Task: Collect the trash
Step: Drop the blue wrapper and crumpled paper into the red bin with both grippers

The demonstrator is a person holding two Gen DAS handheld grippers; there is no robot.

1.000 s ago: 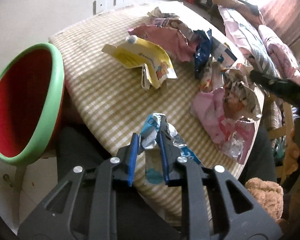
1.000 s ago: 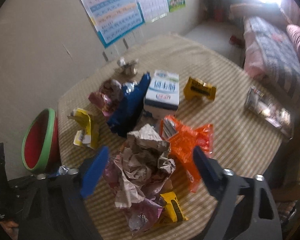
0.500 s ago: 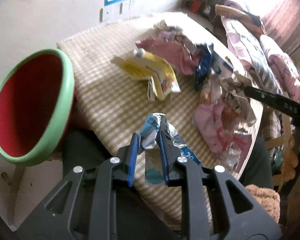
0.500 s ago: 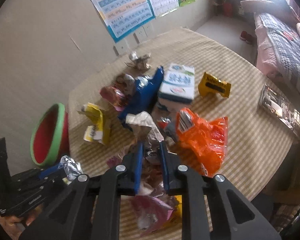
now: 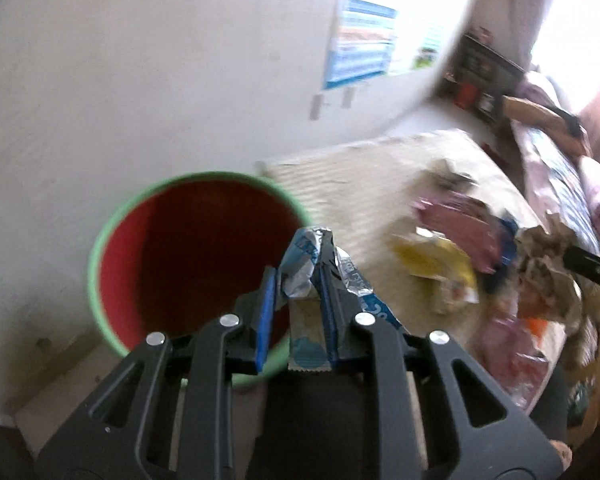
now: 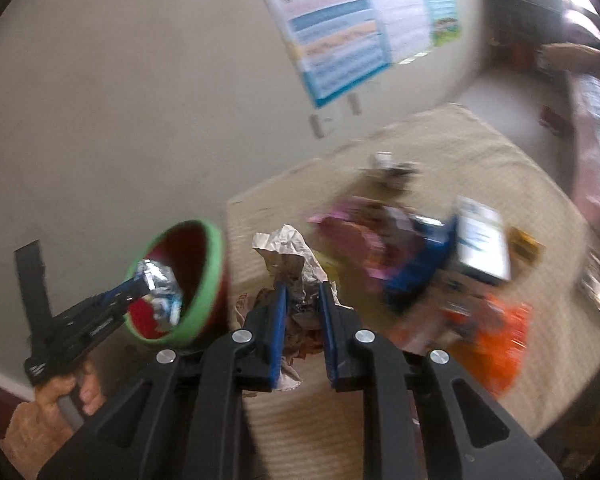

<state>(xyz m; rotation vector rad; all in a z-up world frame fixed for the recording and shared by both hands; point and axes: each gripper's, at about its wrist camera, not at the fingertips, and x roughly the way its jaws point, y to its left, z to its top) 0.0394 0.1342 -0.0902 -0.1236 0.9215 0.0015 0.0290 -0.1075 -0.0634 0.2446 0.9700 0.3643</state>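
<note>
My left gripper (image 5: 296, 280) is shut on a silver and blue foil wrapper (image 5: 304, 268) and holds it at the rim of the red bin with a green rim (image 5: 100, 256). In the right wrist view that wrapper (image 6: 160, 284) hangs over the bin's mouth (image 6: 208, 280). My right gripper (image 6: 304, 296) is shut on a crumpled brown paper wad (image 6: 288, 248) and holds it above the checked table (image 6: 480, 152), just right of the bin.
Trash lies on the table: a yellow carton (image 5: 440, 264), pink wrappers (image 6: 360, 228), a blue bag (image 6: 424, 268), a white box (image 6: 480, 244), an orange bag (image 6: 496, 328). The wall (image 5: 140, 80) stands behind the bin. A bed (image 5: 572, 184) is at the right.
My left gripper swung left from the table edge to the bin with the foil wrapper. My right gripper closed on the paper wad, lifted it and moved toward the bin.
</note>
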